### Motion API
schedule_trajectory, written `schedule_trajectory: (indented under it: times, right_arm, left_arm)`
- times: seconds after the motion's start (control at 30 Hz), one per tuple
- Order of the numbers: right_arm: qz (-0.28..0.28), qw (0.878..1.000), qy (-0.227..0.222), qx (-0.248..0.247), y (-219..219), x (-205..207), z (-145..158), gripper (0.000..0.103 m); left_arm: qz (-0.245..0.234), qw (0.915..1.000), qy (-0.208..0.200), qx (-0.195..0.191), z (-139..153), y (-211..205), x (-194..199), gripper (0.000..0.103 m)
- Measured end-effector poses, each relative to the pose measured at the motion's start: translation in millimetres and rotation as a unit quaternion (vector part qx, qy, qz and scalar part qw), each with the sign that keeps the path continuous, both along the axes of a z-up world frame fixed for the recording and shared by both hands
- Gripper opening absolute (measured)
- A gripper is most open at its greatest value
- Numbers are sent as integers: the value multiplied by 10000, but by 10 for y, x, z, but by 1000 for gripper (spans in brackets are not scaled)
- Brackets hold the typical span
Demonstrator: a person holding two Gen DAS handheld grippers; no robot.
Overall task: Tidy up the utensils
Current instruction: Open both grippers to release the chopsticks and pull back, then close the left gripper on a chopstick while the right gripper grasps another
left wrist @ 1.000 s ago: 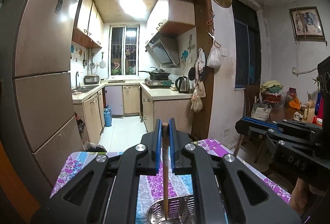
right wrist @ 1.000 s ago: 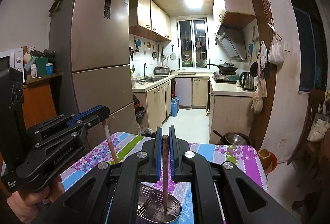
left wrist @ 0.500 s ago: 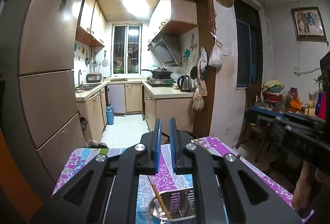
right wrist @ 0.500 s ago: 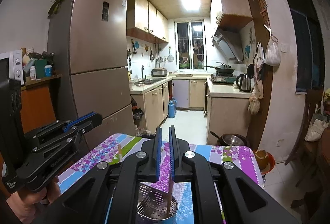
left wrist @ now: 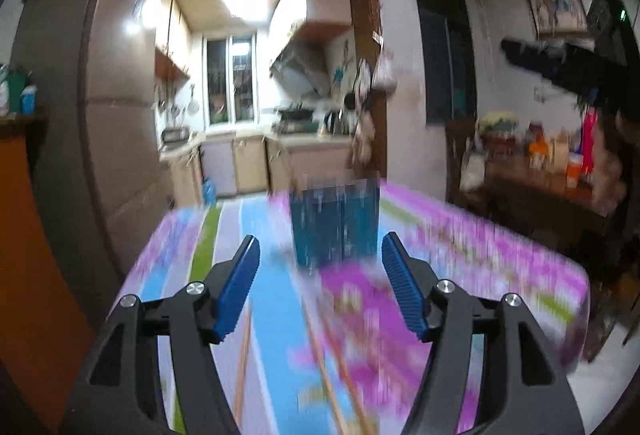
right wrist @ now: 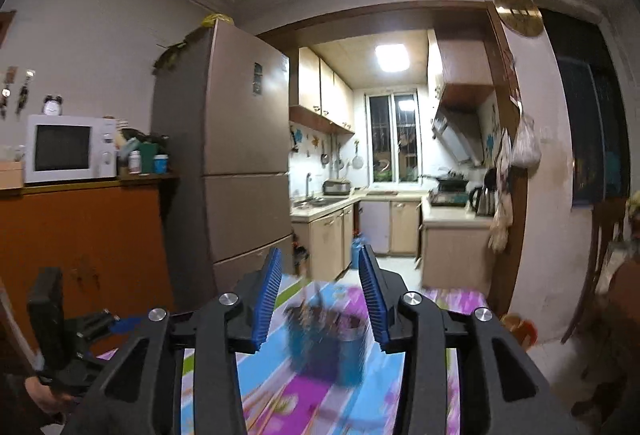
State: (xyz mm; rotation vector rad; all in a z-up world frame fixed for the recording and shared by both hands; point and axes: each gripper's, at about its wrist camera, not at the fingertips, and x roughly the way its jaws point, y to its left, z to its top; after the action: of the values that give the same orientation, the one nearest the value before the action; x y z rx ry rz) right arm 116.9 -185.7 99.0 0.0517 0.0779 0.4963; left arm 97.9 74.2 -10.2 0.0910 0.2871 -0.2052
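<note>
Kitchen light falls from a ceiling panel beyond a wooden doorway, and in front of it stands the surface (left wrist: 520,267) under a striped cloth with purple flowers.

From the left wrist view, the left tool (left wrist: 320,267) has its blue ribbed pads spread well apart and opening wider, with nothing pinched between them. Just beyond the gap, standing upright on the cloth, is the blue utensil holder (left wrist: 334,223), blurred by motion. Below the pads, nearer the camera, thin wooden chopsticks (left wrist: 324,363) lie loose on the cloth, running lengthwise away from the view; how many there are cannot be told through the blur. At upper right the dark body of the right tool (left wrist: 560,63) hangs in the air, well apart from the holder.

From the right wrist view, the right tool (right wrist: 320,295) also has its pads parted and still opening, holding nothing. The utensil holder (right wrist: 332,347) sits on the cloth ahead and below the gap, with dark sticks or handles poking from its top, too smeared to name. At lower left the left tool (right wrist: 80,331) is gripped in a person's hand (right wrist: 40,395). Farther out stand a tall fridge (right wrist: 236,171) and a white microwave (right wrist: 68,149) on an orange cabinet.
</note>
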Motion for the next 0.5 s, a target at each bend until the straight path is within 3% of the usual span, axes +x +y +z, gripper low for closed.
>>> schedule_trajectory:
  times: [0.07, 0.17, 0.33, 0.5]
  right_arm:
    - [-73, 9998, 165, -7, -34, -218, -317, 41]
    - [-161, 9979, 611, 106, -86, -467, -795, 41]
    - [-183, 9937, 1107, 27, -18, -642, -1248, 41]
    - [-317, 9908, 1299, -206, 25, -772, -1513, 41]
  left_arm:
    - [-71, 9995, 311, 15, -315, -24, -163, 39]
    - [-85, 9976, 655, 201, -770, -152, -363, 24]
    - [14, 9961, 792, 393, -1040, -254, -394, 15]
    - [152, 9952, 858, 434, -1179, -240, -339, 15]
